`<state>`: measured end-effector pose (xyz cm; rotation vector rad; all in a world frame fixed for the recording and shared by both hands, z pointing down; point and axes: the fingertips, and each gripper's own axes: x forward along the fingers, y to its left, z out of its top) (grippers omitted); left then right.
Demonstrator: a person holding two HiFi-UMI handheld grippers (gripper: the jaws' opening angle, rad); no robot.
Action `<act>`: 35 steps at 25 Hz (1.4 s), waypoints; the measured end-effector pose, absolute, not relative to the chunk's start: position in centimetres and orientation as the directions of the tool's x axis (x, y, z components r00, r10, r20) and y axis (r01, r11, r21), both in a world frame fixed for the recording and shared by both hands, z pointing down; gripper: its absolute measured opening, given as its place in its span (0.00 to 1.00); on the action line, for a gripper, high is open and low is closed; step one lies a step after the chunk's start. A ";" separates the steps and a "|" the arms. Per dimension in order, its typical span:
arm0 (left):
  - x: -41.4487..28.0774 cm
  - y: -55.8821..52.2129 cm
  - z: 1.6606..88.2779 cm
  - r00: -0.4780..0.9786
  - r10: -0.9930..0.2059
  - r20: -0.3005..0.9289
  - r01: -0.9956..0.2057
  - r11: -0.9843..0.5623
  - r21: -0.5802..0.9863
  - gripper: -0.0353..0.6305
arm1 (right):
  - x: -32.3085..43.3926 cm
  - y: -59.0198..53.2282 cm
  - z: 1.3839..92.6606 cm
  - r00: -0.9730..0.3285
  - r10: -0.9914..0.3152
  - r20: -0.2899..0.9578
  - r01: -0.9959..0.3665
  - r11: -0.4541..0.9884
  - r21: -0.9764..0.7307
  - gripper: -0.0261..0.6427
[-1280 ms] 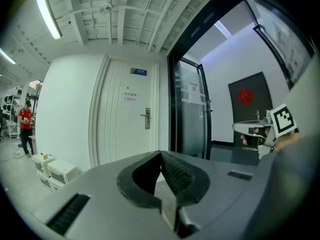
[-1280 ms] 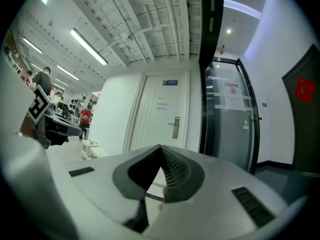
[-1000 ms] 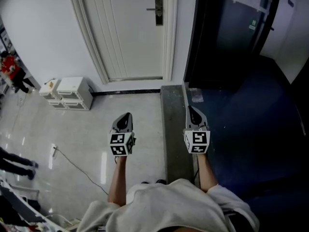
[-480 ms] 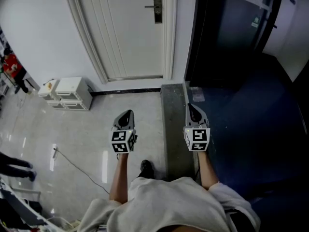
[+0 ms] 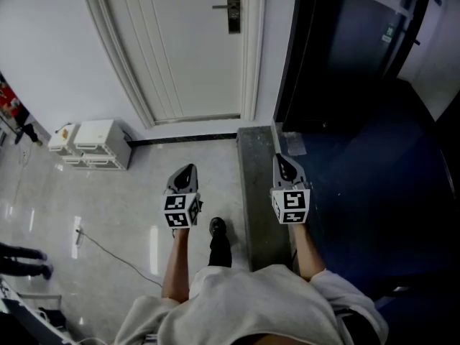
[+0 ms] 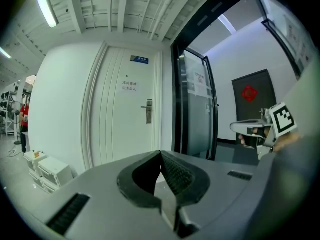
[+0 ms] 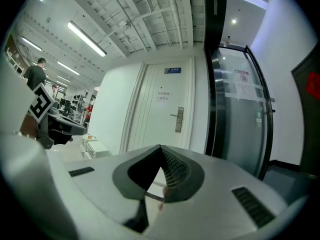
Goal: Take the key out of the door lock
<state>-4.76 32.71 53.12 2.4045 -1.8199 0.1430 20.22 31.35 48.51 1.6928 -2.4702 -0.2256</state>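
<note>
**Jaws closed, door lock well ahead**

Your left gripper (image 5: 187,171) and right gripper (image 5: 281,159) hold nothing, jaws pressed together. The door lock (image 5: 233,9) sits well ahead on the white door (image 5: 194,56), plate upright, lever pointing left. The key is too small to make out.

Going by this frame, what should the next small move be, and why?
Probably step closer to the white door and begin lifting the right gripper toward the lock. The right gripper and left gripper are both shut, empty, held low and far from the lock. Any key there is too small to make out.
</note>
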 end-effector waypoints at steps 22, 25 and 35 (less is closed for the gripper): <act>-14.8 -0.9 48.9 0.348 -0.926 0.149 -0.937 -0.348 0.030 0.08 | 9.6 -0.2 44.5 -0.291 -0.956 0.029 -0.932 0.290 0.220 0.07; -15.3 -3.2 49.0 0.353 -0.923 0.152 -0.935 -0.352 0.033 0.08 | 9.0 -2.2 45.1 -0.285 -0.958 0.039 -0.932 0.287 0.220 0.07; -15.6 -8.6 50.8 0.357 -0.918 0.170 -0.934 -0.355 0.044 0.08 | 8.4 -7.9 47.0 -0.287 -0.956 0.066 -0.929 0.294 0.223 0.07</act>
